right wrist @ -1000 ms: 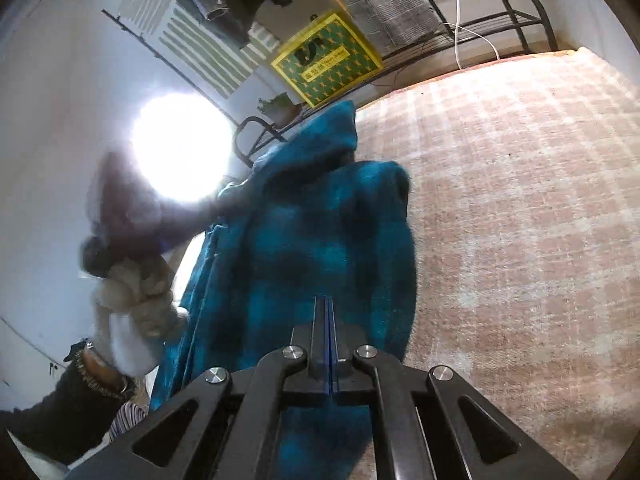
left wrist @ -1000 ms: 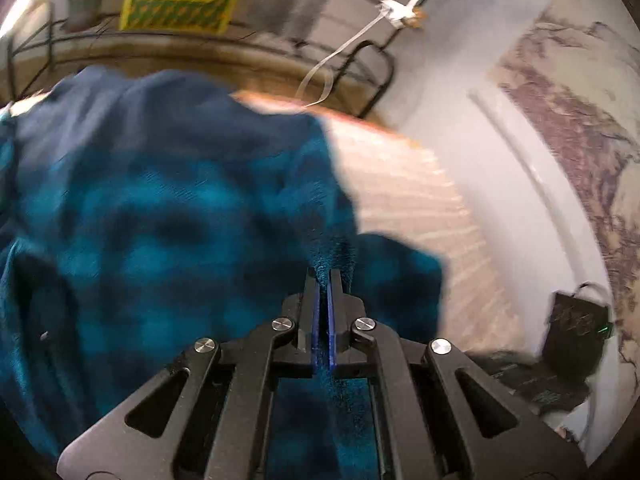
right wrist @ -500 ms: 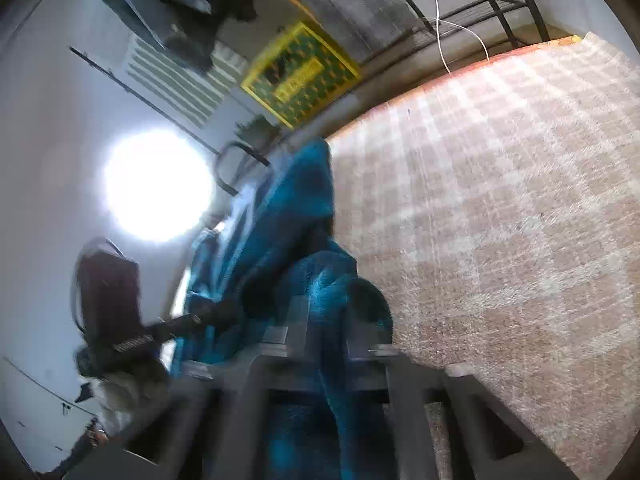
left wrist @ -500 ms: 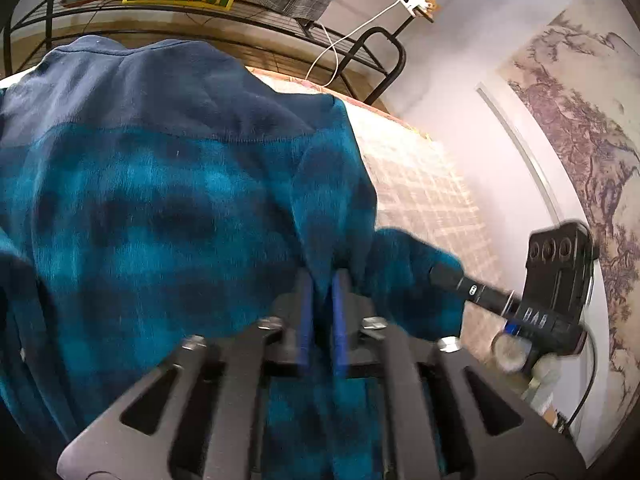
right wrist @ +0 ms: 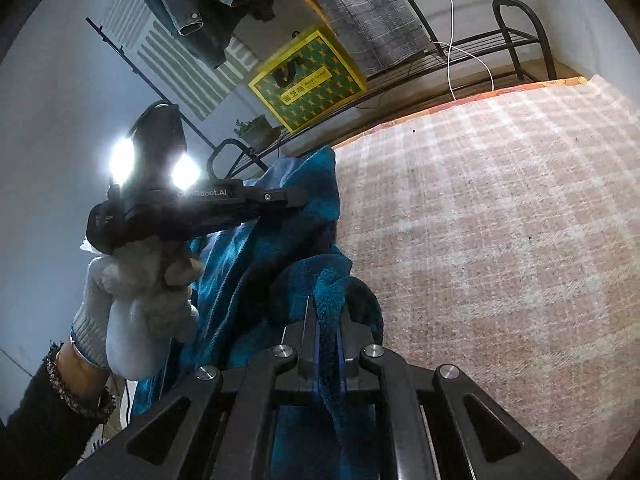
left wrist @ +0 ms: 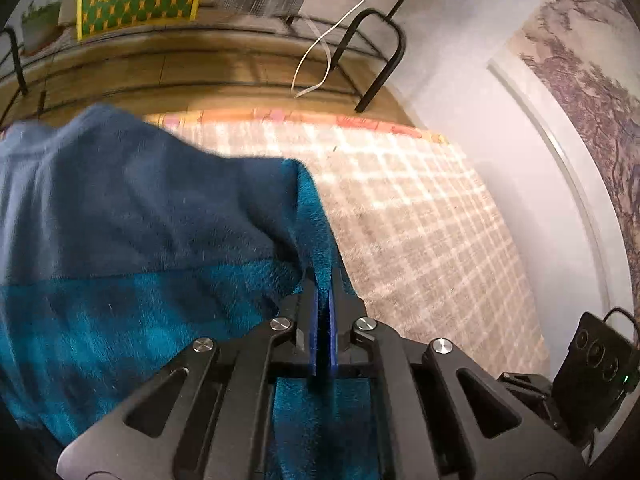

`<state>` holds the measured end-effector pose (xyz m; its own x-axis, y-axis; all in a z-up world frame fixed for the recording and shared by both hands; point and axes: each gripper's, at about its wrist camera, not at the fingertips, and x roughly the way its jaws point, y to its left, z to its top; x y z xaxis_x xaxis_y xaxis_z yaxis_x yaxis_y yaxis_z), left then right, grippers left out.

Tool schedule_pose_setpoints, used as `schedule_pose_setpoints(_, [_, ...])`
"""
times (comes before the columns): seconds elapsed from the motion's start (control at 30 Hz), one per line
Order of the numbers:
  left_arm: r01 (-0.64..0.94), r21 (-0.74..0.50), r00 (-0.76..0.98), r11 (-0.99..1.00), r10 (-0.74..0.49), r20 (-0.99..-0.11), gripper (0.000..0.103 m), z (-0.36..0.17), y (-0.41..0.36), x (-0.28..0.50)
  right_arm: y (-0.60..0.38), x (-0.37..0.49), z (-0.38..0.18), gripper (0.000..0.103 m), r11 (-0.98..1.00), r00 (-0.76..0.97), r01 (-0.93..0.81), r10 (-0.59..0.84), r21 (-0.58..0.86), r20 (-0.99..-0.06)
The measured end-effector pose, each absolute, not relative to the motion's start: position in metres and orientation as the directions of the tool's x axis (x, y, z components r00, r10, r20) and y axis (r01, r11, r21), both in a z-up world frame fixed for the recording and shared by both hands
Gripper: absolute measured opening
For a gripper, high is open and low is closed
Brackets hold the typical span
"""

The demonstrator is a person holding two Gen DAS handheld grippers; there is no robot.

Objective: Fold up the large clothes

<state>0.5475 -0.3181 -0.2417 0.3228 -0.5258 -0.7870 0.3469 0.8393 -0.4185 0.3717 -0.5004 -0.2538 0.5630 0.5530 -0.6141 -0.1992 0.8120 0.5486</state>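
Note:
A large fleece garment, teal check with a dark navy upper part, hangs in the air over a pink checked bedspread. My left gripper is shut on a teal edge of it. My right gripper is shut on another bunched teal edge. In the right wrist view the left gripper, held by a white-gloved hand, pinches the cloth higher up and to the left. The bedspread also shows there.
A black metal rack with a yellow-green box, a potted plant and hanging clothes stands beyond the bed. A white cable dangles there. A wall runs along the bed's right side.
Both grippers have lifted and shifted with the garment. The left gripper has come up in front of the lamp in the right wrist view. More bedspread shows in the left wrist view.

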Motion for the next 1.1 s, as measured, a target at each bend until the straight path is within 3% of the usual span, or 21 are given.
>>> schedule_pose_setpoints(0.13, [0.216,-0.526,0.443,0.823,-0.563,-0.698,0.000,-0.228,-0.279,0.562,-0.522,0.371,-0.249,0.003,0.815,0.621,-0.157,0.521,0.558,-0.586])
schedule_pose_setpoints(0.27, [0.179,-0.437,0.484,0.881,-0.466,-0.740,0.000,-0.242,-0.272,0.576,-0.541,0.387,-0.262,0.003,0.805,0.634,-0.071,0.492,0.589,-0.597])
schedule_pose_setpoints(0.4, [0.144,-0.338,0.479,0.930,-0.364,-0.799,0.002,-0.268,-0.284,0.581,-0.515,0.409,-0.276,0.003,0.899,0.585,-0.060,0.383,0.433,-0.715])
schedule_pose_setpoints(0.5, [0.132,-0.316,0.459,0.939,-0.341,-0.820,0.008,-0.269,-0.285,0.576,-0.508,0.412,-0.277,0.015,0.920,0.562,-0.047,0.345,0.388,-0.751])
schedule_pose_setpoints(0.57, [0.152,-0.300,0.478,0.942,-0.336,-0.812,0.012,-0.255,-0.281,0.568,-0.516,0.406,-0.269,0.037,0.909,0.563,-0.037,0.361,0.414,-0.743])
schedule_pose_setpoints(0.6, [0.156,-0.298,0.493,0.942,-0.336,-0.802,0.012,-0.244,-0.276,0.562,-0.522,0.399,-0.262,0.037,0.905,0.576,-0.030,0.363,0.424,-0.733])
schedule_pose_setpoints(0.9, [0.393,-0.342,0.495,0.854,-0.510,-0.704,0.012,-0.152,-0.233,0.444,-0.552,0.282,-0.184,0.037,0.834,0.626,-0.096,0.475,0.543,-0.619])
schedule_pose_setpoints(1.1, [0.524,-0.409,0.355,0.747,-0.628,-0.693,0.017,-0.138,-0.221,0.340,-0.560,0.178,-0.124,0.038,0.819,0.665,-0.152,0.499,0.553,-0.556])
